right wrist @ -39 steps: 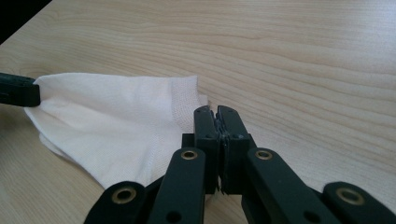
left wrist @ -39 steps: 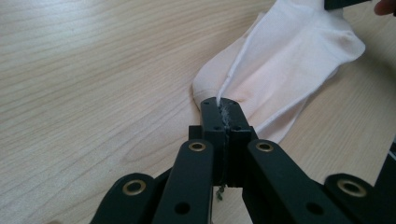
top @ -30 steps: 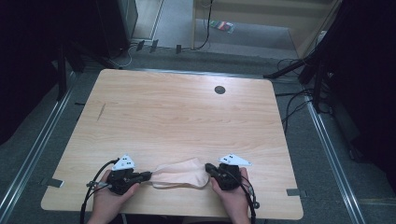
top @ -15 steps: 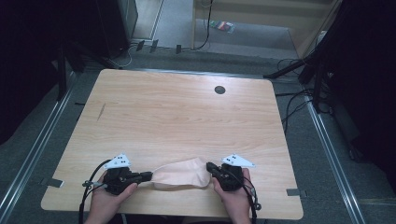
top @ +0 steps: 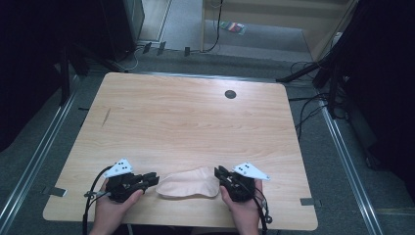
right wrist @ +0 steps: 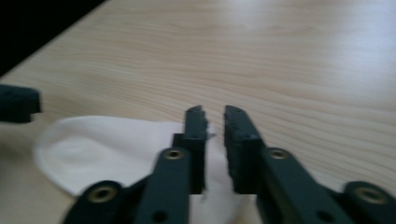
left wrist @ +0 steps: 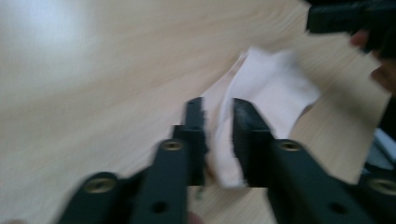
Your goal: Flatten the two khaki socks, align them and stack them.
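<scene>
At the near edge of the bench, two grippers hold one pale cloth between them.

The left gripper pinches the cloth's left end and the right gripper its right end, both jaws closed on the fabric, probably to spread or fold it flat. Farther away, the wood is bare except for a dark round hole. No readable writing or label appears.
</scene>
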The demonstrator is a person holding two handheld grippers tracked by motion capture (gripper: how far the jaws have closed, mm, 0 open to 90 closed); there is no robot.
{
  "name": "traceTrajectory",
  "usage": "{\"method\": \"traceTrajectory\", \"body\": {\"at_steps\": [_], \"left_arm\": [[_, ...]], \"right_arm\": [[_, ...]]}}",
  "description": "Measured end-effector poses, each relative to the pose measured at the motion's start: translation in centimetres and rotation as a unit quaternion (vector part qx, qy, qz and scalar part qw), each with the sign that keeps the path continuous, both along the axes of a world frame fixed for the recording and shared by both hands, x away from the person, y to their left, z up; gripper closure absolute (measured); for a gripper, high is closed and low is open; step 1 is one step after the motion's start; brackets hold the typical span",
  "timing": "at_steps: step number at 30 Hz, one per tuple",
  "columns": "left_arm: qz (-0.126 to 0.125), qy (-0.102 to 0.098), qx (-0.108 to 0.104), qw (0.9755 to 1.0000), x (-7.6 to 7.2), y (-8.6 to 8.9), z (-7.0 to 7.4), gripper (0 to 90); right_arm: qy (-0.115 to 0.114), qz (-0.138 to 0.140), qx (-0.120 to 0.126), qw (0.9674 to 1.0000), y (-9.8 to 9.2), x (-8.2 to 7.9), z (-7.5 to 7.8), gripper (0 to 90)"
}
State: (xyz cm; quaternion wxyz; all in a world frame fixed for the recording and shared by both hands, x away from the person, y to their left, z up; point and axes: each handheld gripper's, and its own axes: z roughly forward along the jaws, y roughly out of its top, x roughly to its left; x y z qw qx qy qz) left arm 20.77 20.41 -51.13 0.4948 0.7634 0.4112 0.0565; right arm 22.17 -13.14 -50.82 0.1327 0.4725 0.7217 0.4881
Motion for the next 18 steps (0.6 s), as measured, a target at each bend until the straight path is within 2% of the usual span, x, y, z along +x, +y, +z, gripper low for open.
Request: {"method": "traceTrajectory", "body": {"at_steps": [2, 4, 7, 9, 12, 16, 18], "left_arm": [[-0.030, 0.008, 0.018, 0.9993, 0.3, -1.2, 0.3, 90.0], [-0.028, 0.019, 0.043, 0.9985, 0.8, -2.4, -0.2, 90.0], [-0.021, 0.044, 0.052, 0.9974, 1.9, -3.0, -1.2, 90.0], [-0.011, 0.051, 0.058, 0.9969, 2.6, -3.0, -1.6, 90.0], [-0.010, 0.064, 0.068, 0.9956, 3.3, -2.9, -2.2, 90.0], [-0.004, 0.077, 0.074, 0.9943, 3.8, -2.4, -3.2, 90.0], [0.001, 0.083, 0.063, 0.9945, 4.0, -2.1, -3.6, 90.0]], "right_arm": [[0.010, 0.041, 0.010, 0.9991, 1.8, -0.6, 0.4, 90.0], [0.034, 0.080, 0.011, 0.9962, 4.1, -0.8, -0.1, 90.0], [0.054, 0.121, -0.011, 0.9911, 7.6, -1.2, -1.5, 90.0], [0.058, 0.137, -0.023, 0.9886, 9.5, -1.3, -2.2, 90.0], [0.063, 0.151, -0.036, 0.9859, 11.5, -1.1, -3.1, 90.0], [0.077, 0.166, -0.056, 0.9816, 12.6, -1.0, -4.3, 90.0], [0.066, 0.171, -0.065, 0.9809, 12.6, -1.4, -4.4, 90.0]]}}
